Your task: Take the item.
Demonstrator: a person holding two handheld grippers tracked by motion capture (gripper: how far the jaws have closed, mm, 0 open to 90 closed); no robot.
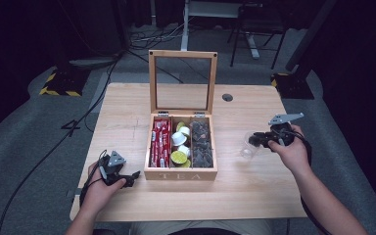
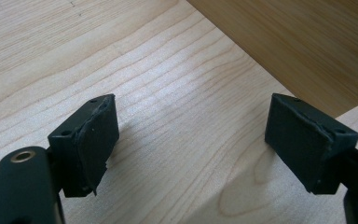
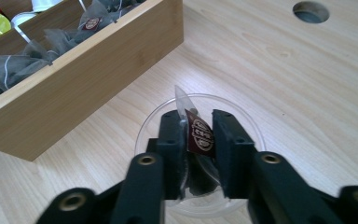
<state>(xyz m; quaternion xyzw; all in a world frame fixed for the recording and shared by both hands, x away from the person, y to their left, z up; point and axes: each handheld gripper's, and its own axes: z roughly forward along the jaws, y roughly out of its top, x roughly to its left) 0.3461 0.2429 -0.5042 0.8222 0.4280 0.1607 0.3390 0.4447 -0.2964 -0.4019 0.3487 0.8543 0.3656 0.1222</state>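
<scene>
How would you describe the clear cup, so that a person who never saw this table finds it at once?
Start at the wooden tea box in the middle of the table. To its right, apart from it, stands the clear cup, directly under the right claw. It is the one transparent thing there, and a tea bag hangs over it between the jaws.

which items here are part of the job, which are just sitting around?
In the job:
- right tongs
- tea bag between its jaws
- clear cup under them
- tea box

Lying about:
- red packets
- capsules
- left tongs, open over bare table
</scene>
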